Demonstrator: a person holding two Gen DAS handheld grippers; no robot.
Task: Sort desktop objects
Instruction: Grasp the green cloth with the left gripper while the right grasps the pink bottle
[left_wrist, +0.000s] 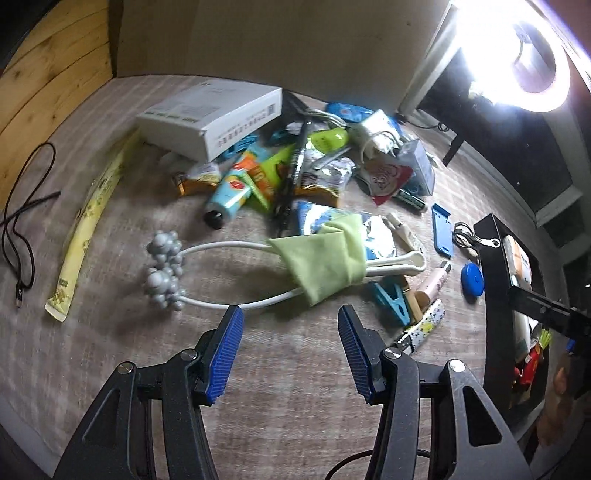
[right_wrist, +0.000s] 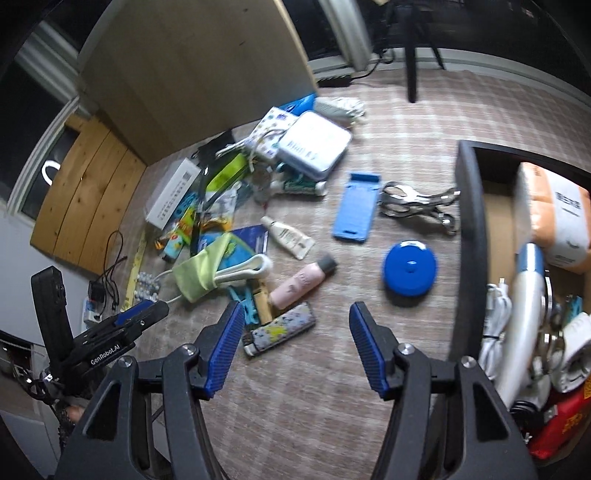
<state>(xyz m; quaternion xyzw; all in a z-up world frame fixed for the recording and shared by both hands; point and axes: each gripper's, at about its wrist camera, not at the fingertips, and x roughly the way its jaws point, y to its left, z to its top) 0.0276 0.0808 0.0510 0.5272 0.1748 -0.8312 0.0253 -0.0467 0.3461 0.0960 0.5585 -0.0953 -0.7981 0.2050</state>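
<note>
Both tongs spread wide, clamped on nothing: left tongs (left_wrist: 290, 350) low centre, just short of cloth (left_wrist: 325, 258) draped over white massager (left_wrist: 166, 271); right tongs (right_wrist: 295, 349) low centre, near lighter (right_wrist: 279, 328) and pink bottle (right_wrist: 301, 282). Between picks, seemingly; next, close on one item, carry to black box (right_wrist: 467, 229) at right.

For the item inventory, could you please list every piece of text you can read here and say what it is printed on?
"GenRobot.AI": on the left tool, seen from the right wrist view.
White box: printed lines and a square code, too blurred to read.
Yellow strip: print too small to read.
Orange and white pack in the black bin: dark characters, unreadable.
</note>
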